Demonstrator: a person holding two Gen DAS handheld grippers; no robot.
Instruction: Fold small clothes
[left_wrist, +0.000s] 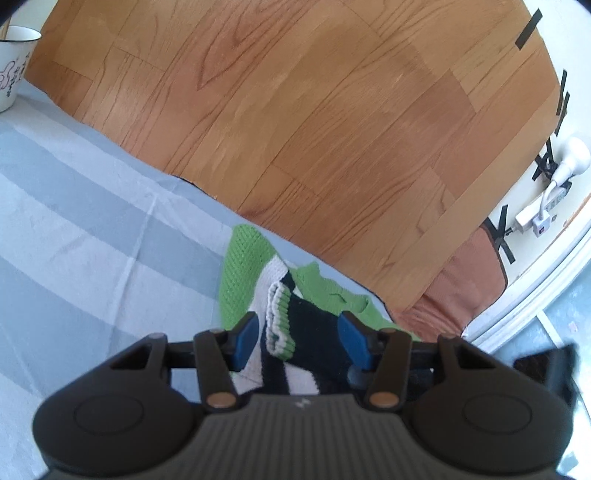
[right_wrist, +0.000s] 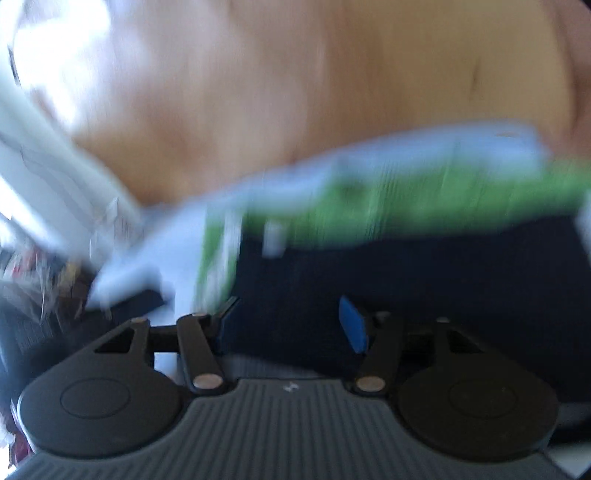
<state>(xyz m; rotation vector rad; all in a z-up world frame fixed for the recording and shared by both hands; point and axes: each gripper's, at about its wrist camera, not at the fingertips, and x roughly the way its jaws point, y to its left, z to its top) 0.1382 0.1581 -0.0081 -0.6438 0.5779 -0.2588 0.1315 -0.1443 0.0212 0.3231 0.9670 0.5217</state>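
Left wrist view: the left gripper (left_wrist: 299, 341) is sitting low over a small knit garment (left_wrist: 295, 332), green w/ white and black bands, bunched near the far edge of the desk (left_wrist: 74, 221), which is wearing a grey-and-white striped cloth. The garment is lying straight ahead and partly under the gripper, its long axis running roughly away from the camera toward the wood floor (left_wrist: 295, 110). Fingers (left_wrist: 246, 341) are standing partly spread, w/ the black part and a ribbed cuff (left_wrist: 279, 325) lying between them; the pads aren't visibly pressing the fabric, so likely not pinching yet. A white mug (left_wrist: 14, 66) is sitting at the far left corner, well apart.

Right wrist view: heavily blurred. The right gripper (right_wrist: 291, 326) is hanging w/ fingers spread wide, nothing clamped between them. The garment's black area is lying directly ahead and the green band (right_wrist: 406, 206) beyond it, its long axis running across the view. Whether the fingertips are touching cloth, can't tell.

Judgement: both grippers are close to the garment; the left looks nearer to a grip, needing only to close on the cuff.
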